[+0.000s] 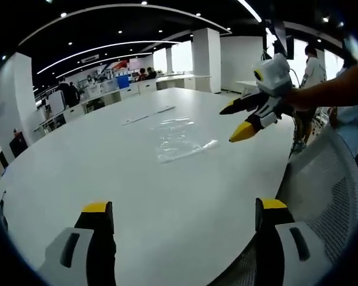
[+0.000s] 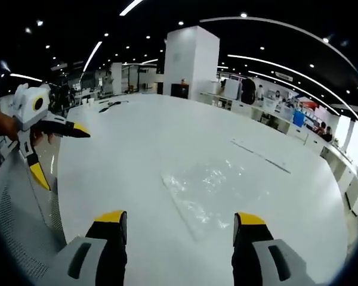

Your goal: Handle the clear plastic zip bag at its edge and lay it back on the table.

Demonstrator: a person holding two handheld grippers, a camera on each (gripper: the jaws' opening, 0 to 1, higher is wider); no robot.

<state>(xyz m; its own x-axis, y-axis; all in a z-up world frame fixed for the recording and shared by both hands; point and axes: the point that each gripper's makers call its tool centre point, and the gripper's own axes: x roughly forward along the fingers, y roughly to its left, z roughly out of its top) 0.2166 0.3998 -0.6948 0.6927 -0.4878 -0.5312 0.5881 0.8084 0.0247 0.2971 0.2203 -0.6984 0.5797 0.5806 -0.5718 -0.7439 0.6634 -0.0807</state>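
Left gripper view first: the clear, crinkled plastic zip bag lies flat on the broad white oval table, well apart from the left gripper, whose yellow-tipped black jaws stand spread wide over bare tabletop, holding nothing. Coming in from the right, the right gripper hovers just beside the bag's edge, jaws parted and empty. Right gripper view next: the bag rests just ahead of the spread jaws of the right gripper, untouched, while the left gripper hangs open off the table's edge. Whether the handling is finished or not yet begun, I cannot tell.
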